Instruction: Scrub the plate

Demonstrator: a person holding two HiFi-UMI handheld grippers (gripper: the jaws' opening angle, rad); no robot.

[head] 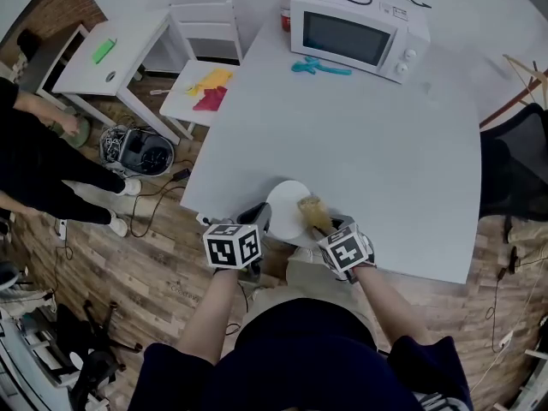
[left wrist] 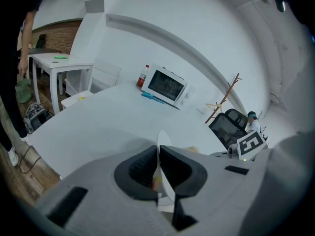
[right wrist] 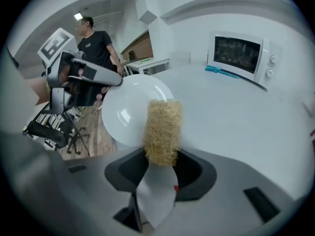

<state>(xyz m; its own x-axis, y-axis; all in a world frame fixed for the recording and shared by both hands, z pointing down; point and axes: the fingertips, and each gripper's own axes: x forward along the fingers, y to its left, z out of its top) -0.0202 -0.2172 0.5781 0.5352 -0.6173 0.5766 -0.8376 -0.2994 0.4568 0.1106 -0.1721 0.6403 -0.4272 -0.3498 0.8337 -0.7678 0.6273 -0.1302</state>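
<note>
The left tool was clamped on the left rim of the plate, its 2 jaws nearly together with the thin edge pinched between them. It held the plate at the near edge of the bench, tilted so that its face turned toward the right tool. That tool gripped a straw-coloured scrubber, whose long axis ran straight out along the jaws. The scrubber's far end lay over the plate's right side, just ahead and left of the right tool; contact looked likely but was not certain. So the scrubbing stroke probably belonged to the right hand, moving leftward across the face. The bench was pale, smooth and bare nearby, with a microwave at its far end. A person stood on the wooden floor at left.
</note>
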